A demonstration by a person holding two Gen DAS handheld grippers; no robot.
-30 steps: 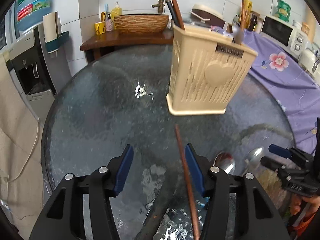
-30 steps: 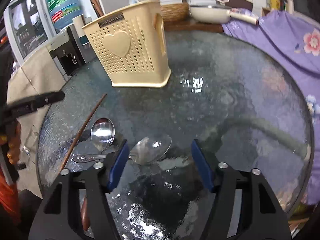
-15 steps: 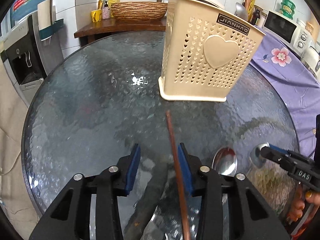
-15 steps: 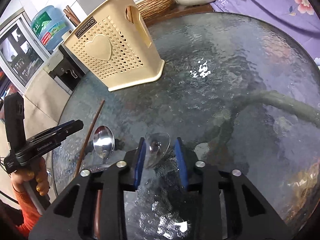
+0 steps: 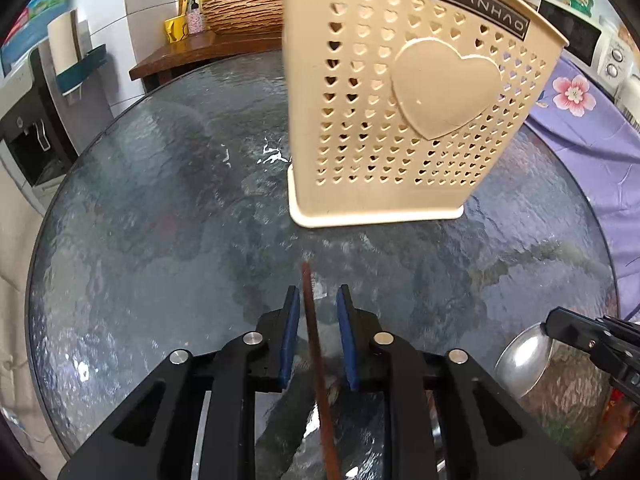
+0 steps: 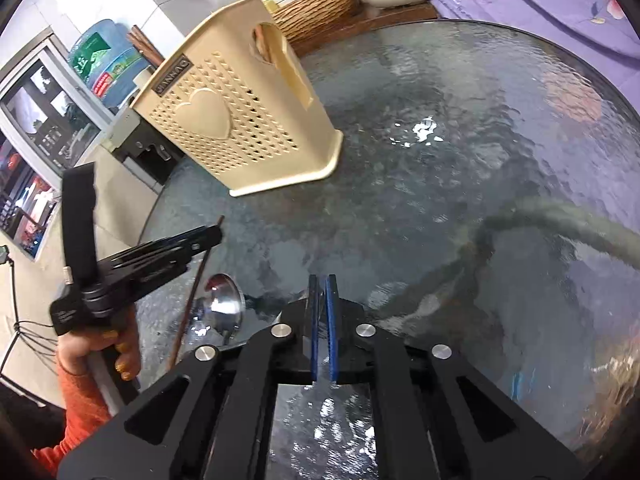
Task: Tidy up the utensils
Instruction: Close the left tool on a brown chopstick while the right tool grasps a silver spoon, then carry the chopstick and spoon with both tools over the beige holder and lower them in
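Observation:
A brown wooden chopstick lies on the glass table, between the fingers of my left gripper, which stands open around it with gaps on both sides. It also shows in the right wrist view. My right gripper is shut on a steel spoon; its bowl shows in the left wrist view, and the pads hide it in the right wrist view. A second steel spoon lies on the glass. The cream utensil holder stands upright beyond, with utensils inside.
A purple flowered cloth covers the surface on the right. A wooden side table with a woven basket stands behind. A water dispenser stands at the left. The left gripper's body and hand are beside the second spoon.
My left gripper moved forward and narrowed around the chopstick. My right gripper closed on the spoon it straddled. The holder looms closer in both views.

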